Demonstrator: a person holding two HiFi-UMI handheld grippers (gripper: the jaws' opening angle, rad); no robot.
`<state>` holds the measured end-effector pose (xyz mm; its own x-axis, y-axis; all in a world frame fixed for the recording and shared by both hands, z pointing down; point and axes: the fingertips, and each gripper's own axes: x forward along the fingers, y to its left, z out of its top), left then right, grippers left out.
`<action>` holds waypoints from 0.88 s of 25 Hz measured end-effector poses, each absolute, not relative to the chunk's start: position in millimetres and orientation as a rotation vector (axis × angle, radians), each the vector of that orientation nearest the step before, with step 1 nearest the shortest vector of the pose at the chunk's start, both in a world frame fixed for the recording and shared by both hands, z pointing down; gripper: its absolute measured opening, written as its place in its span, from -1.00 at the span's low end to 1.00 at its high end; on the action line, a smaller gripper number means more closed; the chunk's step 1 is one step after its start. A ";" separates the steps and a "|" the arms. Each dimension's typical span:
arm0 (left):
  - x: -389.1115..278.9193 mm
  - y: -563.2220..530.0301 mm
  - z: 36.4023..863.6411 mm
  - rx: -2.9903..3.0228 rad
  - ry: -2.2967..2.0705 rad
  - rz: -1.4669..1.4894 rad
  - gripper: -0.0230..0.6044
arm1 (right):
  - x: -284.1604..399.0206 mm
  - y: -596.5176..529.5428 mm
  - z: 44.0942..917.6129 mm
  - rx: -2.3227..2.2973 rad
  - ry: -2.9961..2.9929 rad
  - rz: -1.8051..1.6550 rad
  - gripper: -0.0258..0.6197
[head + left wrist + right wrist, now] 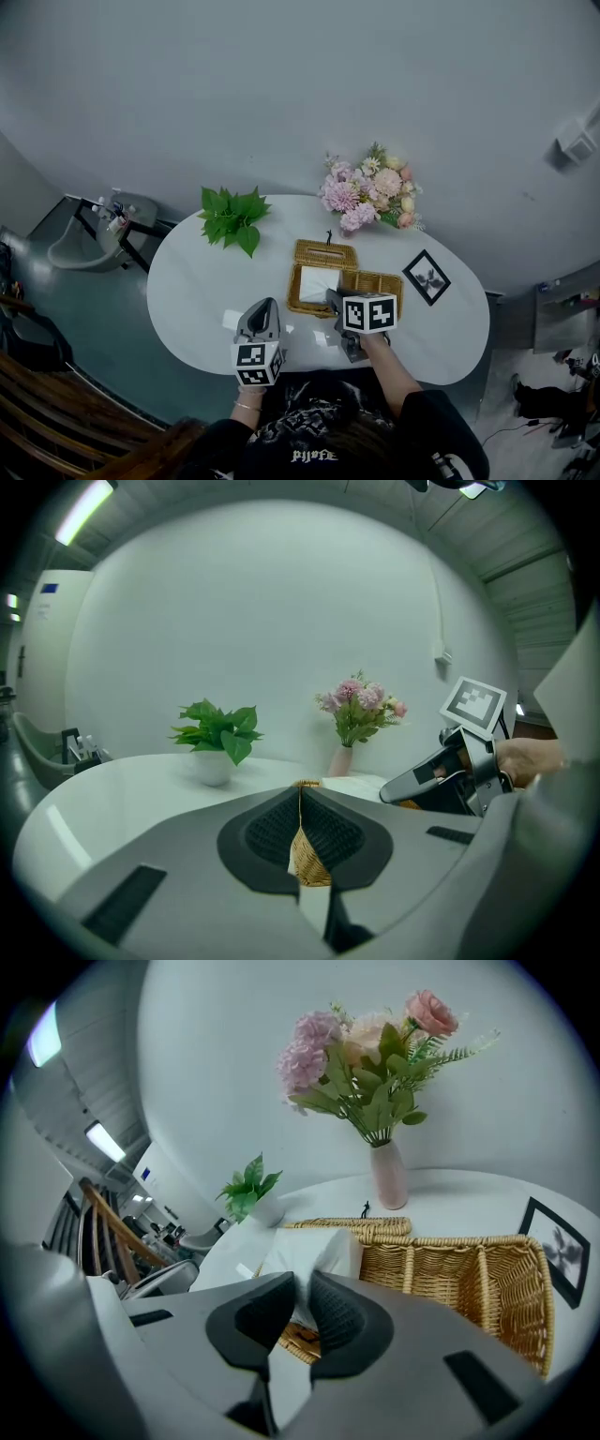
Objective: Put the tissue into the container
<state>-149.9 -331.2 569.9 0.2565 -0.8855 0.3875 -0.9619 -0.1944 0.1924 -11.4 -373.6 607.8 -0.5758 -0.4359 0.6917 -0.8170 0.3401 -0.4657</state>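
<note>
Right gripper (300,1283) is pinching the tissue (309,1246) at the container (450,1269)'s left compartment, probably to tuck it in; left gripper (300,789) is idling closed, empty.

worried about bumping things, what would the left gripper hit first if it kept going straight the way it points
Probably the wicker basket: its weave shows dead ahead, just past the tips of the left gripper. How far off is unclear.

A white oval worktop (187,291) is set on a dark teal floor (103,328) before a pale grey wall (281,84). Wooden rails (42,398) are seen at the lower left, and a strip light (82,513) is lit on the ceiling.
</note>
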 end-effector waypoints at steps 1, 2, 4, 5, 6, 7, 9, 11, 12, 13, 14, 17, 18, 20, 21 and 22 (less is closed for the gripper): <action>-150.2 -332.7 569.7 2.147 -1.678 0.266 -0.84 | -11.9 -374.3 608.8 1.096 -2.152 1.138 -0.68; -150.8 -333.7 569.5 2.151 -1.674 0.266 -0.84 | -12.5 -374.4 610.4 1.094 -2.144 1.143 -0.69; -154.3 -334.1 569.3 2.150 -1.673 0.271 -0.84 | -13.3 -373.5 614.6 1.094 -2.122 1.151 -0.68; -157.2 -334.3 569.6 2.146 -1.677 0.273 -0.84 | -13.5 -373.3 616.1 1.095 -2.112 1.150 -0.69; -160.2 -334.8 569.9 2.140 -1.681 0.275 -0.84 | -13.6 -373.5 617.0 1.096 -2.105 1.148 -0.68; -162.6 -335.3 570.4 2.135 -1.684 0.276 -0.84 | -13.6 -374.2 617.5 1.097 -2.101 1.149 -0.69; -165.4 -336.2 571.2 2.132 -1.683 0.277 -0.84 | -13.6 -375.6 618.6 1.100 -2.093 1.168 -0.68; -165.9 -336.9 571.0 2.135 -1.678 0.279 -0.84 | -13.3 -375.8 621.1 1.099 -2.076 1.198 -0.68; -165.6 -337.3 570.9 2.138 -1.675 0.281 -0.84 | -13.2 -376.1 622.6 1.099 -2.068 1.211 -0.68; -165.1 -337.7 571.2 2.142 -1.672 0.284 -0.84 | -13.0 -376.7 623.7 1.100 -2.061 1.221 -0.68; -164.3 -338.1 572.1 2.146 -1.667 0.289 -0.84 | -12.7 -377.4 624.4 1.102 -2.057 1.228 -0.68; -161.1 -338.5 577.0 2.153 -1.647 0.302 -0.84 | -12.8 -378.2 627.9 1.099 -2.043 1.240 -0.68; -160.2 -339.0 578.1 2.154 -1.642 0.304 -0.84 | -12.9 -378.1 630.0 1.095 -2.033 1.247 -0.68; -158.9 -341.0 579.0 2.160 -1.633 0.307 -0.84 | -12.9 -377.7 633.9 1.088 -2.012 1.263 -0.68; -158.5 -342.0 579.4 2.162 -1.630 0.308 -0.84 | -13.0 -377.2 635.3 1.085 -2.004 1.269 -0.68; -158.2 -342.8 580.1 2.163 -1.627 0.312 -0.84 | -13.2 -376.9 636.3 1.083 -1.998 1.274 -0.68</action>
<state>-158.2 -342.8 580.1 0.2919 -0.8613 0.4158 -0.9540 -0.2312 0.1908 -13.2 -376.9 636.3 -0.5381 -0.3434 0.7697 -0.8428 0.2341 -0.4847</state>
